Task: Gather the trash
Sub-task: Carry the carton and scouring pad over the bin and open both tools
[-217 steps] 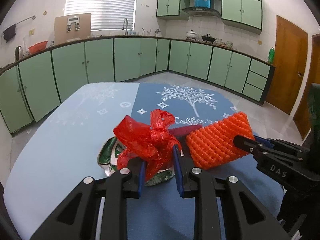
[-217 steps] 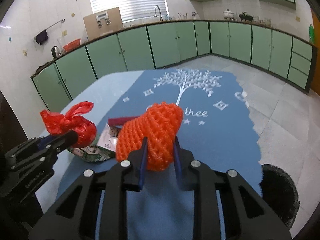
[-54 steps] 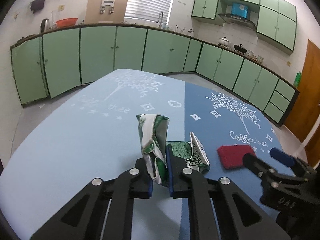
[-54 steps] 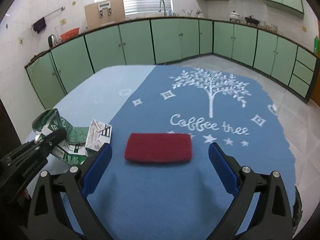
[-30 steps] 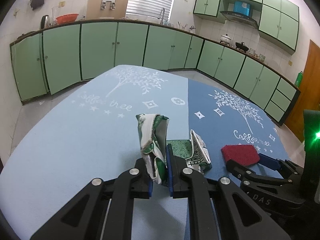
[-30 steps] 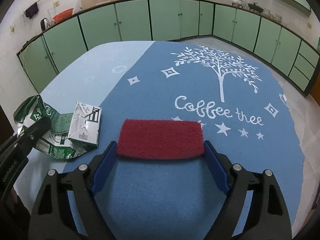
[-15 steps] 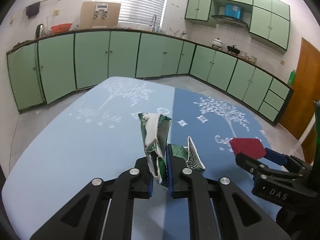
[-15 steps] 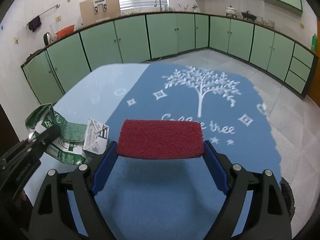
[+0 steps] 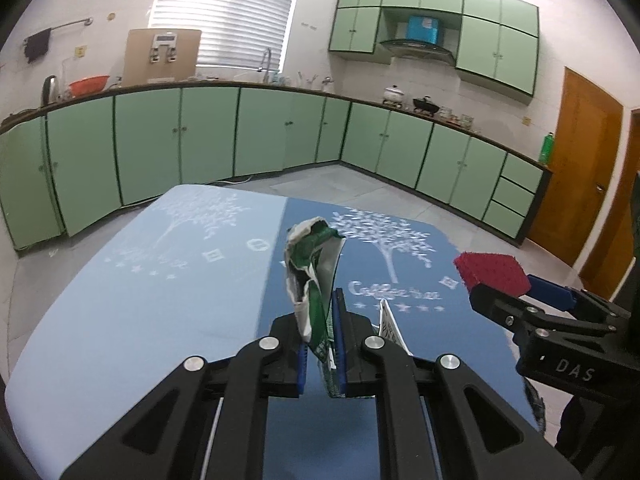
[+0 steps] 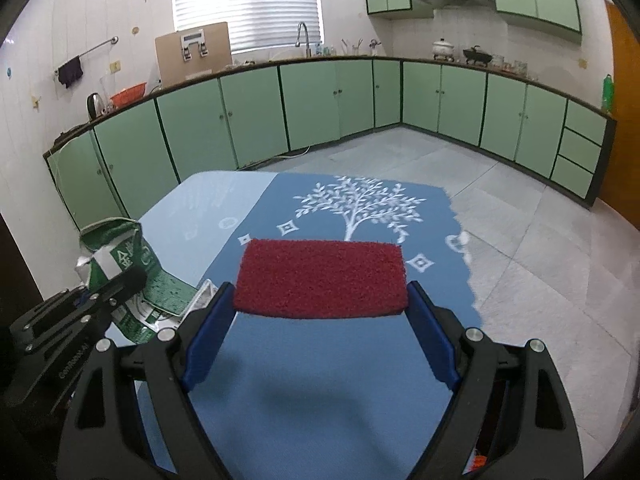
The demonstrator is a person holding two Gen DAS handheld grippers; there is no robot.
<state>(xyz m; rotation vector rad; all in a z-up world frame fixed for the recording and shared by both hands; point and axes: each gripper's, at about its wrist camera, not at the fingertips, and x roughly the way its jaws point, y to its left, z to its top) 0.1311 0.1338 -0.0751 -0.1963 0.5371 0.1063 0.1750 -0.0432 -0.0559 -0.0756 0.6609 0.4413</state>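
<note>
A crumpled green and white wrapper [image 9: 314, 276] stands up between the pads of my left gripper [image 9: 320, 322], which is shut on it above the table. My right gripper [image 10: 320, 294] is shut on a dark red scouring pad [image 10: 322, 276], gripped by its two short ends and held flat above the blue cloth. In the left wrist view the red scouring pad [image 9: 490, 268] and right gripper [image 9: 504, 292] are at the right. The right wrist view shows the wrapper [image 10: 116, 254] in the left gripper [image 10: 134, 276] at the left.
A small white carton [image 9: 387, 320] peeks out beside the wrapper; I cannot tell whether it rests on the table. The table [image 10: 320, 408] wears a light and dark blue cloth. Green cabinets [image 9: 208, 140] line the walls, with tiled floor [image 10: 540, 240] and a wooden door [image 9: 588, 168] at the right.
Both grippers have risen from the table with their loads. The red pad has left the cloth and the wrapper hangs higher. The view now takes in more of the kitchen.
</note>
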